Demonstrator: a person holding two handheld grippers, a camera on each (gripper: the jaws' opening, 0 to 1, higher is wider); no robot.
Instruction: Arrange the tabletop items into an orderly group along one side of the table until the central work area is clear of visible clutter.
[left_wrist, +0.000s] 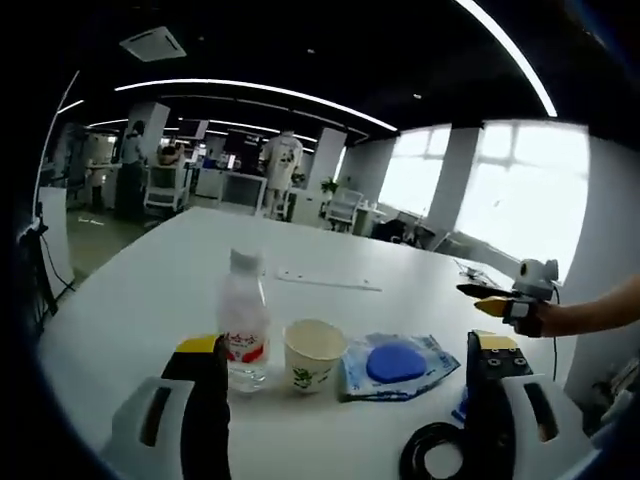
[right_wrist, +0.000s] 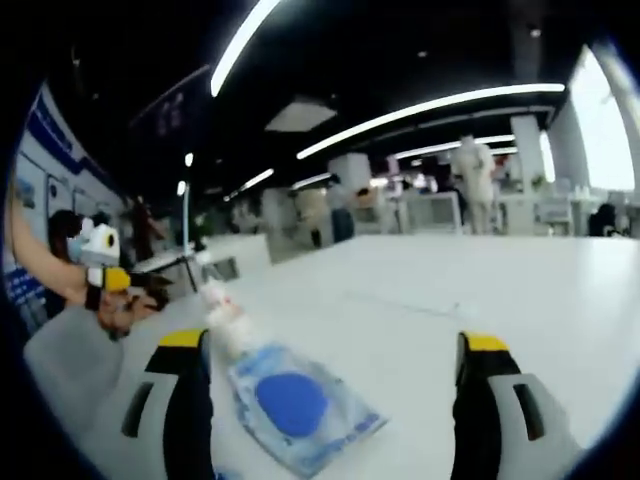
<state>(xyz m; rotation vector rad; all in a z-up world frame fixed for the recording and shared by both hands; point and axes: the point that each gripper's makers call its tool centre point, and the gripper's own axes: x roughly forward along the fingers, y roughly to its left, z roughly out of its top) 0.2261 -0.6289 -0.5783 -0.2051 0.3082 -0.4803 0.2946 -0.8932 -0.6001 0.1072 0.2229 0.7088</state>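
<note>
Surface (left_wrist: 330, 250) white, in an open office with strip lights. Left gripper (left_wrist: 345, 365) fingers spread, empty; bottle (left_wrist: 243, 325), paper cup (left_wrist: 312, 355), blue-disc packet (left_wrist: 395, 365) between them. Right gripper (right_wrist: 330, 350) fingers apart, packet (right_wrist: 300, 405) between; beyond it, probably the bottle, blurred.

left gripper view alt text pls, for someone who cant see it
On a white table, a clear plastic water bottle with a red label, a white paper cup and a clear packet holding a blue disc stand in a row between the open left claw. The right claw enters from the right.
</note>
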